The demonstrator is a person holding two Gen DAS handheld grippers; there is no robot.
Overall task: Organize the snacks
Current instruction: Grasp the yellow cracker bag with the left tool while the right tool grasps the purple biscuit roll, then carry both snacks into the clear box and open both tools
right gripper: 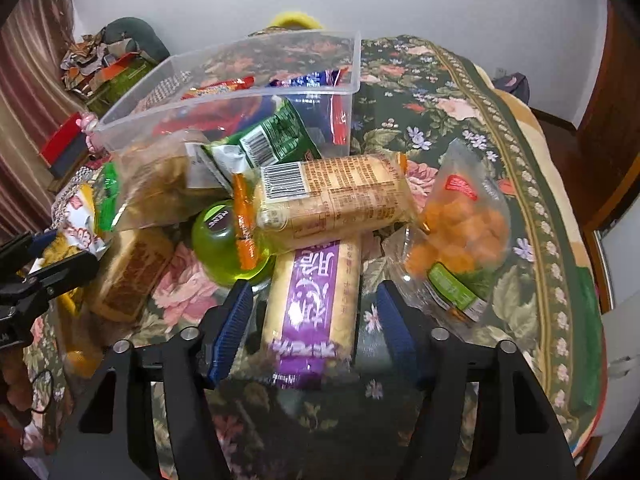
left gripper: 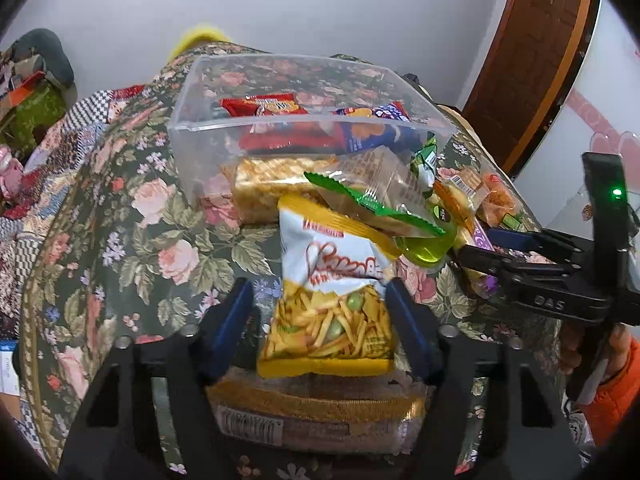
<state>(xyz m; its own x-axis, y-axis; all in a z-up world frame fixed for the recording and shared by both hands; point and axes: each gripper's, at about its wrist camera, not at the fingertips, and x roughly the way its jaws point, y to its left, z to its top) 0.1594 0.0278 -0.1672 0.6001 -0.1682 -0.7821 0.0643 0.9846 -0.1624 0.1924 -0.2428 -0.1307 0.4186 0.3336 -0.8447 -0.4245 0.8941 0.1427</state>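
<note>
A clear plastic bin (left gripper: 208, 120) stands on the floral table and holds a red packet (left gripper: 264, 106) and a blue packet (left gripper: 372, 128). My left gripper (left gripper: 320, 312) is open, its blue pads on either side of a yellow and white bag of mixed sticks (left gripper: 328, 300). My right gripper (right gripper: 312, 320) is open around a purple-labelled cracker pack (right gripper: 316, 300). It also shows in the left wrist view (left gripper: 520, 256). The bin (right gripper: 160, 80) shows at the back in the right wrist view.
A pile of snacks lies in front of the bin: a green-edged clear pack (left gripper: 376, 196), a green jelly cup (right gripper: 224, 240), an orange-edged cracker pack (right gripper: 332, 196), a bag of orange puffs (right gripper: 460, 236). A brown pack (left gripper: 312, 416) lies under my left gripper. A floral cloth (right gripper: 440, 104) covers the table.
</note>
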